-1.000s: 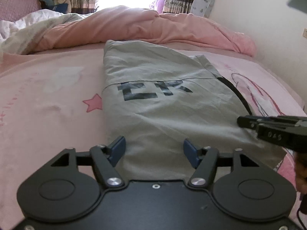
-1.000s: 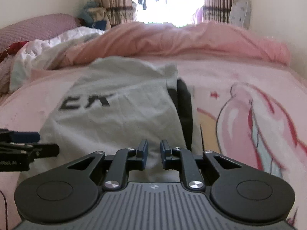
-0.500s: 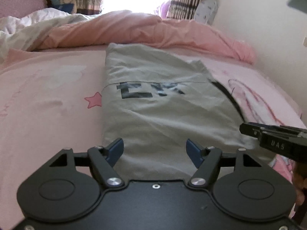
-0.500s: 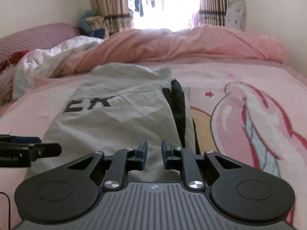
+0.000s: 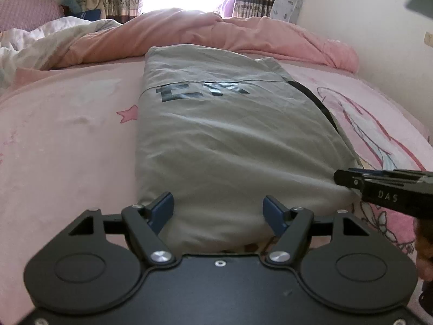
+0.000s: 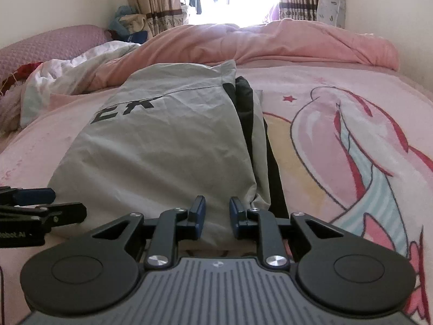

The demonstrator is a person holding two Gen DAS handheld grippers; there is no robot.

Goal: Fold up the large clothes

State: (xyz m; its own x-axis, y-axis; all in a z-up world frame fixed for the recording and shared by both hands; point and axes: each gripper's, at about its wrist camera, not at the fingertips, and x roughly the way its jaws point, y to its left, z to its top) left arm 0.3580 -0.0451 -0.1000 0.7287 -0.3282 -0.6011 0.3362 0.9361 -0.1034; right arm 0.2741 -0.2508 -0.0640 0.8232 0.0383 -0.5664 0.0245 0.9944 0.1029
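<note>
grey garment [image 5: 230,140] is lying folded lengthwise on the pink bedsheet [image 5: 67,140], running straight ahead of both tongs. left gripper [image 5: 219,211] is sitting with jaws wide apart, straddling the near hem, gripping nothing. right gripper [image 6: 216,214] is showing a narrow gap over the hem's right corner, not clamped. only the right view is exposing the black panel [image 6: 245,108] along the garment's right edge. black print is reading "ek"; the right tool in the left view is reading "das". pink duvet [image 6: 257,43] is bunching beyond the garment.

Both grippers have closed in on the grey garment [image 5: 230,140].
</note>
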